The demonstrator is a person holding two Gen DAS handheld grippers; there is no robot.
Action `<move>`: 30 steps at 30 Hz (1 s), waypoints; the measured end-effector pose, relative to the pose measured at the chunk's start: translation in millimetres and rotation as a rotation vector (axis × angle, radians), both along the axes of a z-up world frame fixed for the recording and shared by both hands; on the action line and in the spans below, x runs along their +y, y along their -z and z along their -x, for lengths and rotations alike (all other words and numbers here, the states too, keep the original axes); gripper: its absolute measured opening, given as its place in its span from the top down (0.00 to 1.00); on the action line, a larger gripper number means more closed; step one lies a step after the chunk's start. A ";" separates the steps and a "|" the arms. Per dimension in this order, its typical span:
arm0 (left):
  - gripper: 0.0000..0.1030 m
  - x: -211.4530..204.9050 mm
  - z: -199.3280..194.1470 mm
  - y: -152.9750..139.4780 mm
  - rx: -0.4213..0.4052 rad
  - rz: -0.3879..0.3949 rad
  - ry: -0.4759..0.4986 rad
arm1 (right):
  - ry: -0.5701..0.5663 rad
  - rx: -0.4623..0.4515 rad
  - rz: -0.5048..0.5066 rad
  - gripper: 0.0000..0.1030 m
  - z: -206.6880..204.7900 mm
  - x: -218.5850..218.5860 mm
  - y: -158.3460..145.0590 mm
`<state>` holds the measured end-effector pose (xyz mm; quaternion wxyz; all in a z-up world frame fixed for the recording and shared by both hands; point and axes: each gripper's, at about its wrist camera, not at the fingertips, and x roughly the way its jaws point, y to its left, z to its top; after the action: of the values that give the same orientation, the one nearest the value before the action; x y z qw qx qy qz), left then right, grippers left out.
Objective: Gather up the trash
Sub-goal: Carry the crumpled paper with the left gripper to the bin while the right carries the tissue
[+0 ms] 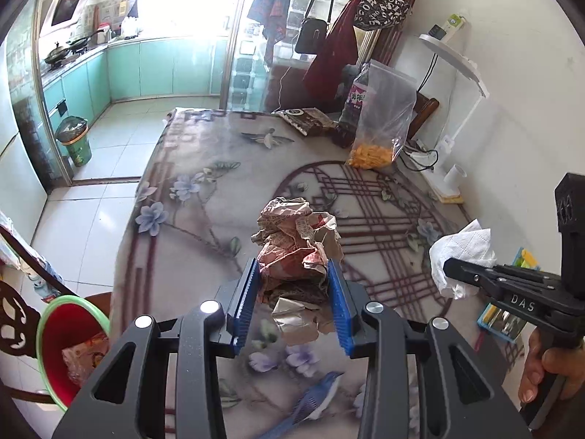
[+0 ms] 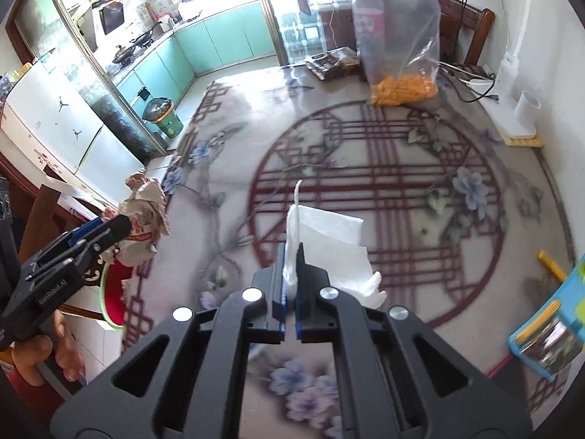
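holding trash in both grippers now: left gripper point(image 1: 294, 285) is clamping the crumpled wrapper point(image 1: 298, 245) btwn its pads, right gripper point(image 2: 290, 270) is pinching the white tissue point(image 2: 329, 245) nearly closed. we're judging next: swing left & down to the red bin point(image 1: 58, 344), then release.

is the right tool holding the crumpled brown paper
No, the right tool is shut on a white tissue.
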<state>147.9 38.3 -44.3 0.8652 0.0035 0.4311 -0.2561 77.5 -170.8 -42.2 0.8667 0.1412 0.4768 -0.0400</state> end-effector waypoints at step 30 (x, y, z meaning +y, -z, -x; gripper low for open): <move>0.66 192.5 -14.5 13.4 0.012 -0.005 -0.214 | -0.277 -0.026 0.036 0.97 -55.9 223.1 -7.8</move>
<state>162.4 230.8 -57.7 0.8849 -0.0419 0.4348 -0.1614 133.4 52.3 -34.4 0.8724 0.0587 0.4798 0.0734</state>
